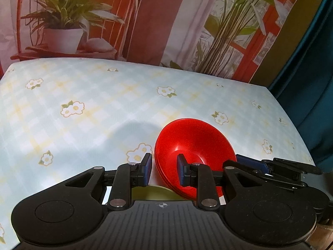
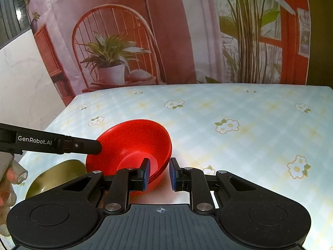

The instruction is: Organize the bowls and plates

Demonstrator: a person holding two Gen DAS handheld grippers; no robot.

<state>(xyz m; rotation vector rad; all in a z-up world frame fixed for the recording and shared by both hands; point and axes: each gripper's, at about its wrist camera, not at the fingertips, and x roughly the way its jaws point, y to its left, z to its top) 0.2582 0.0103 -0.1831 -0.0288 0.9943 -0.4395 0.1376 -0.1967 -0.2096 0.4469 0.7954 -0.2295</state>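
A stack of red bowls stands on the flowered tablecloth; it also shows in the right wrist view. My left gripper is open, its jaws astride the stack's left rim, one pad inside the bowl and one outside. My right gripper is open, its jaws astride the stack's right rim in the same way. The right gripper shows in the left wrist view, and the left one in the right wrist view. A yellow-green plate lies to the left of the bowls, partly hidden; it also shows under my left gripper.
The table has a pale blue check cloth with white flowers. A printed backdrop with a chair and plants hangs behind its far edge. A dark teal curtain hangs to the right of the table.
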